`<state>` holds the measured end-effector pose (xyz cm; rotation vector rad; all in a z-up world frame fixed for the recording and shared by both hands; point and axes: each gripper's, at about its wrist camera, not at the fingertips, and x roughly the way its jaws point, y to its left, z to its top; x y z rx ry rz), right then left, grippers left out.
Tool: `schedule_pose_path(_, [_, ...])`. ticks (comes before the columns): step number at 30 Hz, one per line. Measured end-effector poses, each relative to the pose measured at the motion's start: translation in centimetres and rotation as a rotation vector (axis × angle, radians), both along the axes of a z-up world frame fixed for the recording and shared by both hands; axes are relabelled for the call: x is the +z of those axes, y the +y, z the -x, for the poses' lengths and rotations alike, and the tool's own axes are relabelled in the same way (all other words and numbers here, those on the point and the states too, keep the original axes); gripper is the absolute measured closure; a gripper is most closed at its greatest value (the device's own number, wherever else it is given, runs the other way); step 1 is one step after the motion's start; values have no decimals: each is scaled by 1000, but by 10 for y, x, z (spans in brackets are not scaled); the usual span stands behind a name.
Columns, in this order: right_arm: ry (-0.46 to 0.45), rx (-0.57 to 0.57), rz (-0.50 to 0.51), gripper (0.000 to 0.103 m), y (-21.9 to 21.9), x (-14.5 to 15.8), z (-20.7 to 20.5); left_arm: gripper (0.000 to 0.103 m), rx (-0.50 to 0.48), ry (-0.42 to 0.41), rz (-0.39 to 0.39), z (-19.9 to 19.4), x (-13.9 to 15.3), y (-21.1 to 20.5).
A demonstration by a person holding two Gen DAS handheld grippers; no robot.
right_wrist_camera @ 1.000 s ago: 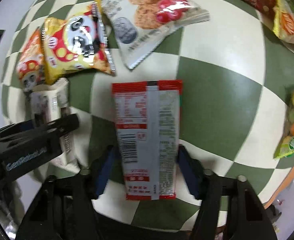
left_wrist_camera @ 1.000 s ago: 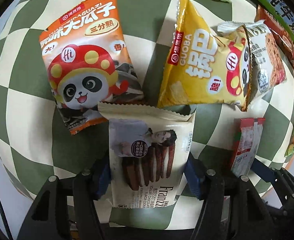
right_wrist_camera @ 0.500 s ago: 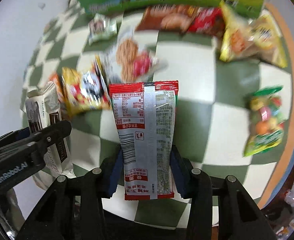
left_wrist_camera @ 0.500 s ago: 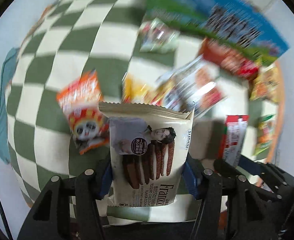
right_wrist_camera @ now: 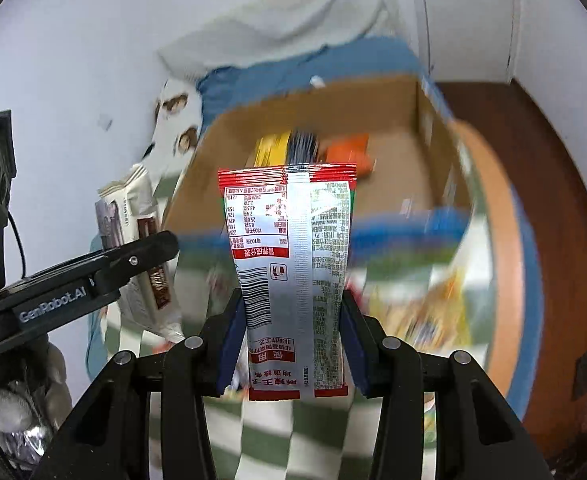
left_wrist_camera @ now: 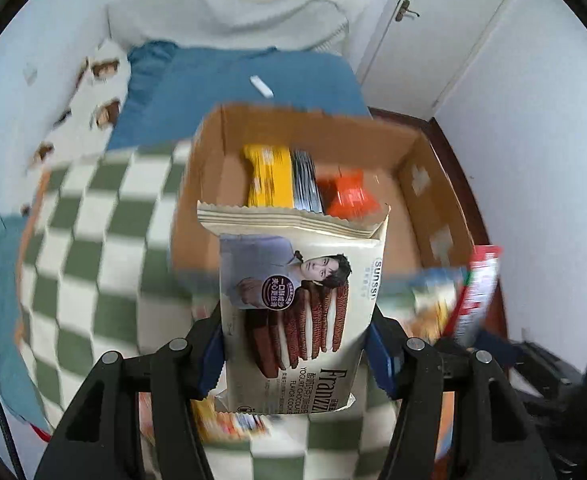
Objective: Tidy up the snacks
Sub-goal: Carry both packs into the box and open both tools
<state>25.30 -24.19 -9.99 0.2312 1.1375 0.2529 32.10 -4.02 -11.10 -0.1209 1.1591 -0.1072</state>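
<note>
My left gripper (left_wrist_camera: 295,344) is shut on a cream Franzzi cookie packet (left_wrist_camera: 297,304) and holds it up in front of an open cardboard box (left_wrist_camera: 213,168). My right gripper (right_wrist_camera: 291,332) is shut on a red and silver snack sachet (right_wrist_camera: 289,256), held upright before the same box (right_wrist_camera: 429,128). The box holds a yellow packet (left_wrist_camera: 269,180), a dark striped packet (left_wrist_camera: 305,180) and an orange packet (left_wrist_camera: 345,194). The cookie packet and left gripper also show at the left of the right wrist view (right_wrist_camera: 133,240). The sachet shows at the right of the left wrist view (left_wrist_camera: 477,284).
A green and white checked cloth (left_wrist_camera: 93,240) covers the table. Blurred snack packets lie below the grippers (right_wrist_camera: 425,304). A blue bed cover (left_wrist_camera: 253,80) and white pillow lie behind the box. A white door (left_wrist_camera: 445,20) stands at the back right.
Both grippers have lifted their packets off the table and tilted up. The view has swung from the scattered snacks to the open cardboard box ahead.
</note>
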Motion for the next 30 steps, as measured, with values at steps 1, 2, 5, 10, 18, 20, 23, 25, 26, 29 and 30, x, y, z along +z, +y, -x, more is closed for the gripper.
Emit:
schedule_pose_path(1, [-8,-10,17,55,0,4,-19,46,-3,-4,-30,-18,2,-1])
schedule_pose_path(2, [-10,-17,34,55,-4,7,-38,46,-3,-2,-51,-33,1,-1])
schedule_pose_path(5, [20,-33,86,55,-2,-2,-94,46,-2,38,-118,-87,-12,1])
schedule_pose_path(10, [133,-43,181,55,-12,-32,-186,46,17,147,-180,-161,-56,13])
schedule_pose_path(18, [245,-55,256,55,-19,-98,-262,44,27,285,-214,-219,-124,29])
schedule_pose_path(20, [275,-55,262,54,-20,-110,-270,44,33,295,-215,-227,-134,31])
schedule_pose_path(23, [323,-53,265,49,-20,-126,-276,27,44,275,-196,-235,-139,32])
schedule_pose_path(25, [318,-41,270,46,-17,-125,-276,12,38,288,-159,-238,-143,30])
schedule_pose_path(26, [318,-38,261,44,-16,-124,-277,9,34,283,-161,-239,-143,27])
schedule_pose_path(29, [320,-41,236,38,-15,-131,-278,6,20,266,-189,-236,-141,21])
schedule_pose_path(30, [318,-44,237,36,-16,-131,-277,6,19,269,-182,-234,-141,19])
